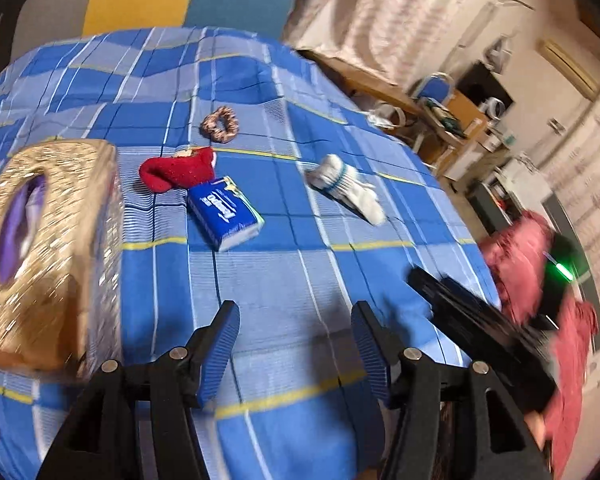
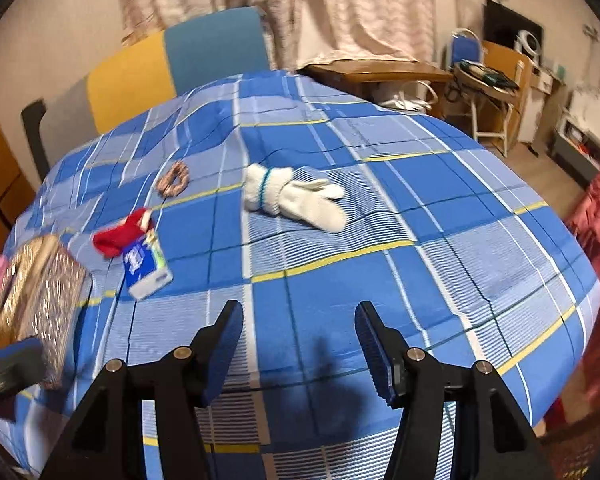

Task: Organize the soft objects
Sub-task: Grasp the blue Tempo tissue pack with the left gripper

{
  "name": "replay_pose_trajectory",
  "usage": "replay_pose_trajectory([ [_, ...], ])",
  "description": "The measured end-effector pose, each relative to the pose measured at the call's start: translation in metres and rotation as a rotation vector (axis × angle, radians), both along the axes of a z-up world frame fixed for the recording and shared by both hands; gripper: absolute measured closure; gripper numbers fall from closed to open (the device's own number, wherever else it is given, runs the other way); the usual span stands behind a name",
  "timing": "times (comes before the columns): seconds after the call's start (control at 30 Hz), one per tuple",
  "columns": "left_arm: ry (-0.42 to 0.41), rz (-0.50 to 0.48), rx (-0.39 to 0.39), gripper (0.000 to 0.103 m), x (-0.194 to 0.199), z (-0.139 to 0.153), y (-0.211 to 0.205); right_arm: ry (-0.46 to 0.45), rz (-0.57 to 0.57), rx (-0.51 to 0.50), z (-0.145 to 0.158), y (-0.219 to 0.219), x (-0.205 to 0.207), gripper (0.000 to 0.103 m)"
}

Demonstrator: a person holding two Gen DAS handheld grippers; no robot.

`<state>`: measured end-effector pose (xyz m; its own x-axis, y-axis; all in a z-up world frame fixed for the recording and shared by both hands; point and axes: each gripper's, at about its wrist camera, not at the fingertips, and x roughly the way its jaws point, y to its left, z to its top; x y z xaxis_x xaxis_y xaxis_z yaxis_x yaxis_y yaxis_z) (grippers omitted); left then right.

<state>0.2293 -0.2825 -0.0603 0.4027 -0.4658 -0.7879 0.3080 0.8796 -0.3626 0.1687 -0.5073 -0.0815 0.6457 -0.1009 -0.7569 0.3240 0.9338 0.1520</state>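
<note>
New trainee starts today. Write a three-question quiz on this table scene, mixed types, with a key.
1. True or false: the red sock touches the tissue pack.
2. Which lies farthest from the gold box? A scrunchie B white gloves C tissue pack
3. Fill in: both the left gripper and right gripper hold ____.

Key: 1 true; 2 B; 3 nothing.
</note>
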Motion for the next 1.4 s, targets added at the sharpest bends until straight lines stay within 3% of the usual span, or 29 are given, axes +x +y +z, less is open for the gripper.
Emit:
replay_pose_trajectory([
  [0.1,0.043,0.058,0.026,0.036,0.027,-0.014,-0.012,-0.007,-0.034,0.047,0.0,-0.011,-0.003,0.043],
  [0.43,0.124,0.175,0.192,0.03,0.1,-0.059,-0.038,-0.035,-0.066,0.079,0.008,-0.021,-0.005,0.042],
  [0.7,0.116,0.22,0.199,0.032,0.117,-0.077,-0.034,-0.035,-0.085,0.123,0.006,-0.028,-0.003,0.042],
  [0.83,0.082,0.233,0.176,0.041,0.108,-0.08,-0.028,-0.032,-0.081,0.141,0.005,-0.029,-0.003,0.042],
  [1.03,0.034,0.177,0.114,0.042,0.064,-0.081,-0.026,-0.018,-0.08,0.16,0.0,-0.029,-0.003,0.042],
  [1.3,-0.144,0.046,0.147,0.042,0.022,-0.087,-0.029,0.01,-0.067,0.183,-0.011,-0.028,0.0,0.042],
  [1.4,-0.194,0.001,0.197,0.042,0.014,-0.091,-0.033,0.007,-0.046,0.17,-0.012,-0.023,0.001,0.039],
])
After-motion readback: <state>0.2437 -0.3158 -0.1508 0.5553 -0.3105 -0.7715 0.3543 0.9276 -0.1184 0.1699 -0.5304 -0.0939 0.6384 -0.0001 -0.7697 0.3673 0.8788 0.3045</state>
